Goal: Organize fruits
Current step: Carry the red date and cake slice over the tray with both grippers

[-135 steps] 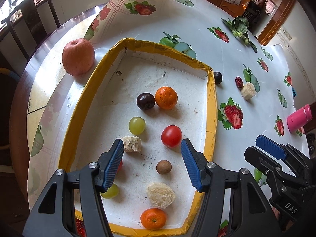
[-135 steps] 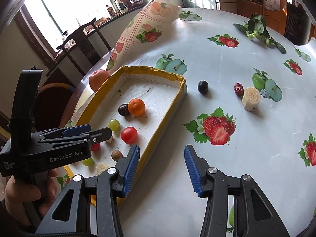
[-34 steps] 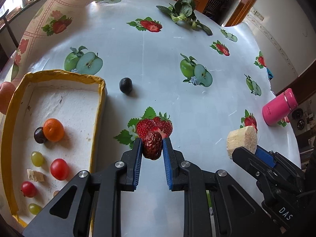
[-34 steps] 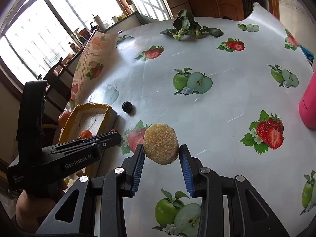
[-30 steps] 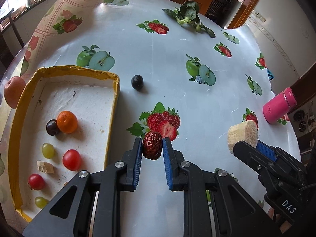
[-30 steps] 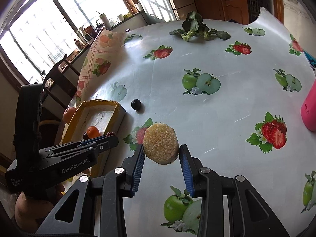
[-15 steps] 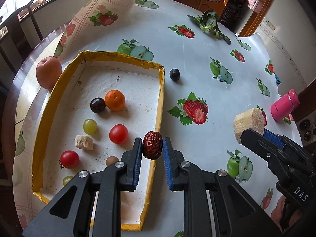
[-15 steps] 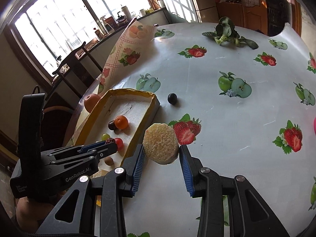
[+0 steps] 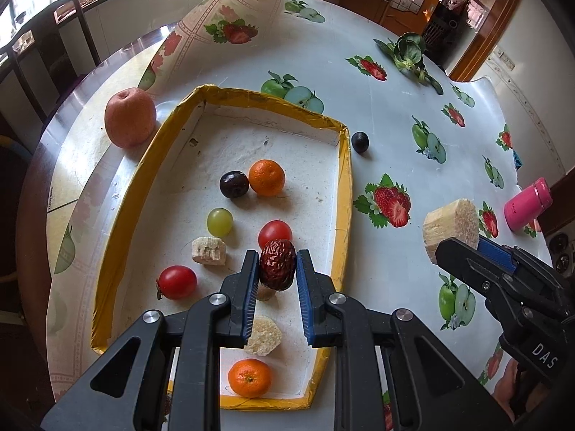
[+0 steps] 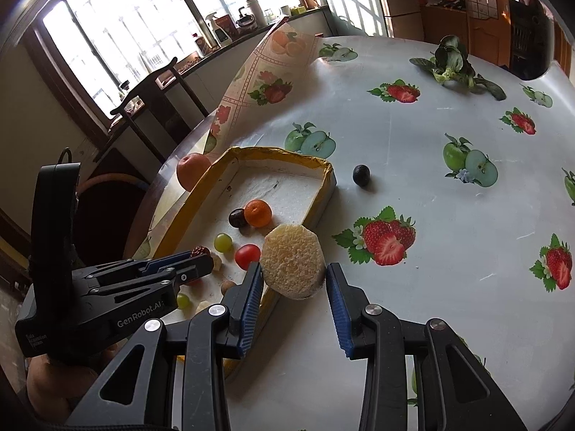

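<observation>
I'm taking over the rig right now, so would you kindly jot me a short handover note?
Left gripper: shut on a red date, held above the tray.
Right gripper: shut on a pale round chunk, over the tray's near right rim.
In the tray: two oranges, two tomatoes, a dark plum, a grape, pale chunks.
Outside it: an apple by the left wall, a dark berry off the far right corner.
Left to do: drop both held pieces in, then fetch the berry and apple.
</observation>
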The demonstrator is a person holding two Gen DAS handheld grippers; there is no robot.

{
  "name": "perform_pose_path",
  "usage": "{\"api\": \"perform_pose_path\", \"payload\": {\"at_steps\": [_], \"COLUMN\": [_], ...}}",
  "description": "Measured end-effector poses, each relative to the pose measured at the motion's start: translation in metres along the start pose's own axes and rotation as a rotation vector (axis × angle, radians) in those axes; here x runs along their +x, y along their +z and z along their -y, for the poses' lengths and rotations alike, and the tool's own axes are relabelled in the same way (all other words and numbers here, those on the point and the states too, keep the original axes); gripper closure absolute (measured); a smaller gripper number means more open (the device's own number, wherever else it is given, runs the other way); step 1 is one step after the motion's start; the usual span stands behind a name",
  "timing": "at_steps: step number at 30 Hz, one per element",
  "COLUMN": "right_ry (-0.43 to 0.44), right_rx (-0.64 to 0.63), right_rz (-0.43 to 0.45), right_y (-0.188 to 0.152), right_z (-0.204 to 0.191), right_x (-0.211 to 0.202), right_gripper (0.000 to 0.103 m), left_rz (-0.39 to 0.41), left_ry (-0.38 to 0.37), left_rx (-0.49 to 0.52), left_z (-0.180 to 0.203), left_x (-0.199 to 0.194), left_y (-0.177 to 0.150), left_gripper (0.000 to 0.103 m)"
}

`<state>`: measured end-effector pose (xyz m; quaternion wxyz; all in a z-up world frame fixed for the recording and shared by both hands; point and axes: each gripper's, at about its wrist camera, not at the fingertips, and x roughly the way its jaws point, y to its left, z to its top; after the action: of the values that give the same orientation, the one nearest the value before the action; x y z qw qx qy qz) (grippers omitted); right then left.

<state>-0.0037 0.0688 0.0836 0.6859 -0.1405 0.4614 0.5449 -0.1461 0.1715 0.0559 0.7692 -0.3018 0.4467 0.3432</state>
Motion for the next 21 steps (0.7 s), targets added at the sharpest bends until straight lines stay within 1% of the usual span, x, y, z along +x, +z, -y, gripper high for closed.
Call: {"api": "perform_pose_path", "payload": {"at_steps": [9,21], "right_ry": [0.012,0.025], "right_rx": [-0.031,-0.058], "right_rz": [-0.016,-0.024], "right_y": [0.015,0.040], "right_z": [-0.013,-0.023], "right_x": [0.021,0.044], "right_gripper": [0.066,0.066], "left_rz": [-0.009,-0.003], "left_ry": [0.016,0.038], "left_rx": [-0.011,-0.017], "left_z": [-0.015,-0.030], "left_x": [0.007,0.014], "left_y": [0.007,0.027], "left_gripper": [0.085,0.085]}}
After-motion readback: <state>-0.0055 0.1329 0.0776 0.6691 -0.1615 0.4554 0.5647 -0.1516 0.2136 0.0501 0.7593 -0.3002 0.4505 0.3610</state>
